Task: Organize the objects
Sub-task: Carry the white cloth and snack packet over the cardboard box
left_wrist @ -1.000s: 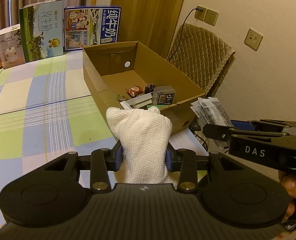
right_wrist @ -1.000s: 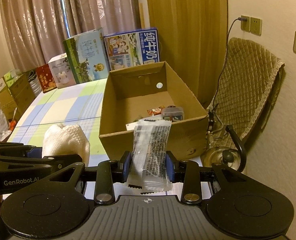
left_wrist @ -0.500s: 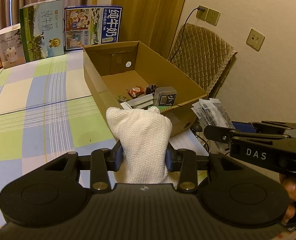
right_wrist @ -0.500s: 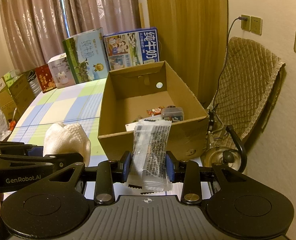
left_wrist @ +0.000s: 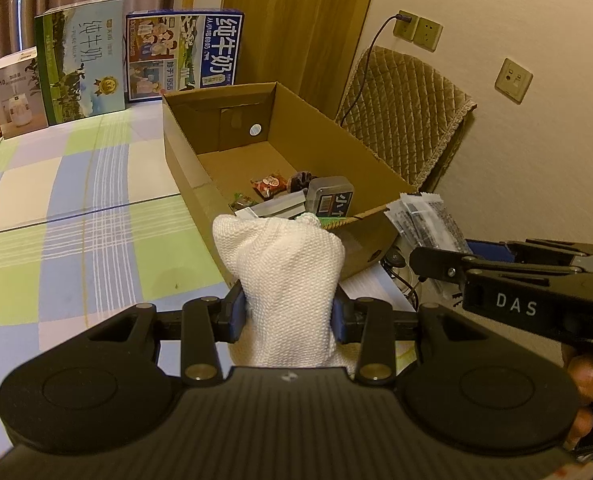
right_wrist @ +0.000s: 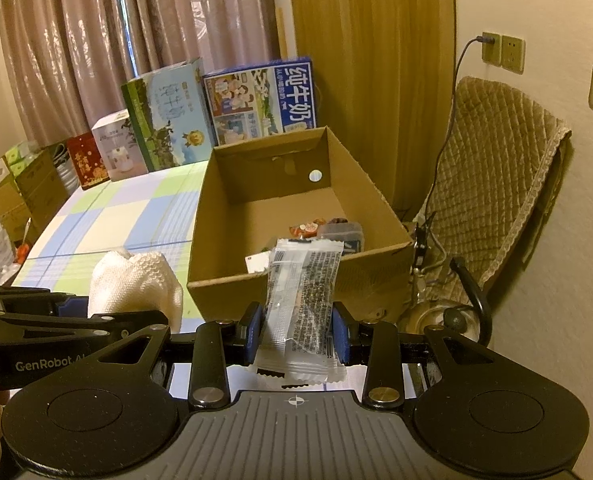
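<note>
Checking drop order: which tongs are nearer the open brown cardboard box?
Too close to call. Left tongs, gripping the white knitted cloth, and right tongs, gripping the clear printed packet, both sit just short of the box's near wall.

Grippers: we count two, the left gripper (left_wrist: 287, 314) and the right gripper (right_wrist: 296, 334).
White cloths: we see one white cloth (left_wrist: 284, 272).
Clear packets: we see one clear packet (right_wrist: 302, 304).
Cardboard boxes: we count one open cardboard box (left_wrist: 184, 152).
Things inside it: we make out about five, some overlapping, so we cannot be sure.
Milk cartons: we count two milk cartons (left_wrist: 184, 56).
Wall sockets: we count three wall sockets (left_wrist: 416, 32).
</note>
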A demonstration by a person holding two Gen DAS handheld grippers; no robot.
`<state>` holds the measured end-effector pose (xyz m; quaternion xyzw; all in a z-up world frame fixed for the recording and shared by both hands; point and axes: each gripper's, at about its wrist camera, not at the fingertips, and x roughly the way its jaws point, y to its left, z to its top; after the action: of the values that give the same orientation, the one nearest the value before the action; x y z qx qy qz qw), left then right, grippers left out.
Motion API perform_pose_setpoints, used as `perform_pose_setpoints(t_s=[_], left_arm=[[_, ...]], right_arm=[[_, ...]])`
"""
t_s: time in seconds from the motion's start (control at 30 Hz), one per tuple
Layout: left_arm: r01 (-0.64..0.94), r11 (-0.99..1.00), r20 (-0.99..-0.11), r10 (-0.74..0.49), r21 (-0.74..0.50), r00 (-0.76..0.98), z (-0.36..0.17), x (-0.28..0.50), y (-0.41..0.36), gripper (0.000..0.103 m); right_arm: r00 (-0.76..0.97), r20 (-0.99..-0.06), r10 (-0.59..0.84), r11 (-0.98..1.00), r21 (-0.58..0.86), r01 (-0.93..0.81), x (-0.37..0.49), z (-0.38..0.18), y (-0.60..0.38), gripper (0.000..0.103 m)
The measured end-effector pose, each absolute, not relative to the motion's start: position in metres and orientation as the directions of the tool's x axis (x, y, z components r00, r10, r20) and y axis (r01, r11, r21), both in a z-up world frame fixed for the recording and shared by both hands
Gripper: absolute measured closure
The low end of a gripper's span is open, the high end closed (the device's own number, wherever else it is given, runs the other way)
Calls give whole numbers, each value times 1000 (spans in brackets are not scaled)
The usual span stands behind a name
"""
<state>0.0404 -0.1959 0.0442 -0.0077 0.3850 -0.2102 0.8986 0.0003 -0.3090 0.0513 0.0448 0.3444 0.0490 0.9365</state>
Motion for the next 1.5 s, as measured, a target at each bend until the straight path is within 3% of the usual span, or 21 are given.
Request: perform_pose_setpoints(t_s=[0.67,1.5], left_arm=[[356,919,-655,-377,-172,655,61,96,-212,68],[367,917,-676,-371,-158,636,48,176,-238,67]], right_arm=[[775,-620,126,992,97,-83,55,67,-330,69],[753,-635,172,985,137,-110,144,55,-343,69]])
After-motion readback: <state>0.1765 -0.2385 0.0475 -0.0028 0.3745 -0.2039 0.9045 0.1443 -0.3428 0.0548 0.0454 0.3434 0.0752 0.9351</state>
